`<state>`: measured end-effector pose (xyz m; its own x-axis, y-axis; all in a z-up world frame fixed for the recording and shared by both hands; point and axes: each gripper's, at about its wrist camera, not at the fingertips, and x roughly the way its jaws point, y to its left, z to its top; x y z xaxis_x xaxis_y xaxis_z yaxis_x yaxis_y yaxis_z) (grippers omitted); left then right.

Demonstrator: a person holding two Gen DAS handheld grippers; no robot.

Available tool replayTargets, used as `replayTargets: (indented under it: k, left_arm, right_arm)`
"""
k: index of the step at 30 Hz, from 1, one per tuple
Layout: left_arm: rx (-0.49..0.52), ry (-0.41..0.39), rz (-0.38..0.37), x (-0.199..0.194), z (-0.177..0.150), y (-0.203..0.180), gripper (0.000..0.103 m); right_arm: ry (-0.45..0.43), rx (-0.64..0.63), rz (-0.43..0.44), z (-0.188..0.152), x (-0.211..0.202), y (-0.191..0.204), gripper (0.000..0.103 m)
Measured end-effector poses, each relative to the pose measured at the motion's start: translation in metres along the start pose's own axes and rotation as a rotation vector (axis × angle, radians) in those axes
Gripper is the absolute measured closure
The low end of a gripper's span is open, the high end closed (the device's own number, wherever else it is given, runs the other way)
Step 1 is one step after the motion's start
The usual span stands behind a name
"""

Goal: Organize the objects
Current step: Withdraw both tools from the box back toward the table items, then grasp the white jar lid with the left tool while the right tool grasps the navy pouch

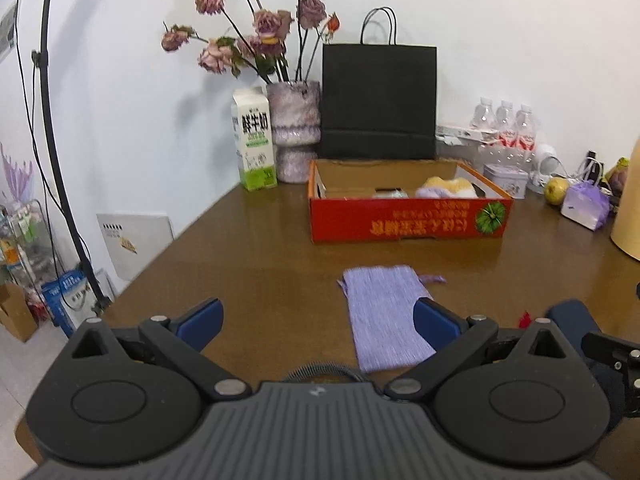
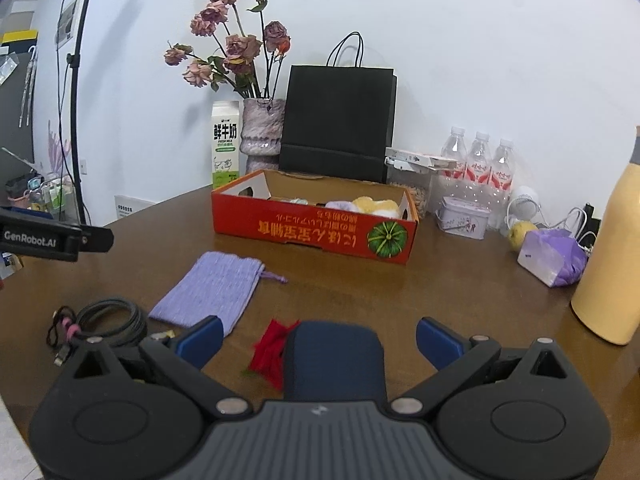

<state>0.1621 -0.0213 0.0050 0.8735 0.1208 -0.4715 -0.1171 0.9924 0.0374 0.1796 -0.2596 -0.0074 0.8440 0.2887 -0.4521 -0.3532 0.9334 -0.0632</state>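
Right wrist view: right gripper [image 2: 319, 338] spread wide over a navy case [image 2: 334, 364] and red flower [image 2: 270, 350]; left gripper [image 1: 318, 320] also spread, above the pouch [image 1: 382, 316]. Risk: the flower, possibly tucked under the case, gets crushed in a pinch before reaching the box [image 2: 312, 232].

Home room: brown table [image 2: 460, 292], dried roses in vase [image 2: 262, 130], milk carton [image 2: 225, 145], light stand [image 2: 78, 92].

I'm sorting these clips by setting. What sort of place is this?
Probably a home or small studio room: a brown table against a white wall holds a vase of dried roses, a milk carton and water bottles. A light stand hints that the place is set up for recording.
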Motion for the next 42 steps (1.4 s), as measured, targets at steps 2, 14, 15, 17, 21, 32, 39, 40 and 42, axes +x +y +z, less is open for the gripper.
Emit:
replayTargets:
  k: [2,14,15,17,21,32,39,40,42]
  left_arm:
    - [-0.005,0.008,-0.006,-0.003,-0.007,-0.002,0.000]
    - [0.031,0.014,-0.038,-0.022,-0.048,-0.019,0.000]
    - [0.039,0.021,-0.048,-0.022,-0.052,-0.021,0.000]
    - [0.054,0.039,-0.060,-0.022,-0.060,-0.024,0.000]
    - [0.066,0.075,-0.084,-0.020,-0.076,-0.031,0.000]
    - [0.059,0.153,-0.120,0.000,-0.096,-0.046,0.000]
    - [0.033,0.127,-0.109,0.004,-0.101,-0.045,0.000]
    - [0.034,0.130,-0.108,0.004,-0.100,-0.045,0.000]
    - [0.033,0.138,-0.107,0.004,-0.099,-0.045,0.000]
  right_arm:
    - [0.000,0.003,0.000,-0.008,-0.005,0.002,0.000]
    - [-0.048,0.061,-0.022,-0.041,-0.032,-0.001,0.000]
    - [-0.052,0.064,-0.023,-0.043,-0.033,-0.002,0.000]
    - [-0.054,0.073,-0.025,-0.046,-0.034,-0.005,0.000]
    - [-0.043,0.087,-0.031,-0.056,-0.032,-0.008,0.000]
    - [-0.010,0.113,-0.019,-0.072,-0.024,-0.014,0.000]
    - [0.003,0.121,-0.015,-0.074,-0.020,-0.016,0.000]
    - [0.005,0.122,-0.015,-0.074,-0.019,-0.016,0.000]
    - [0.008,0.124,-0.014,-0.075,-0.019,-0.017,0.000]
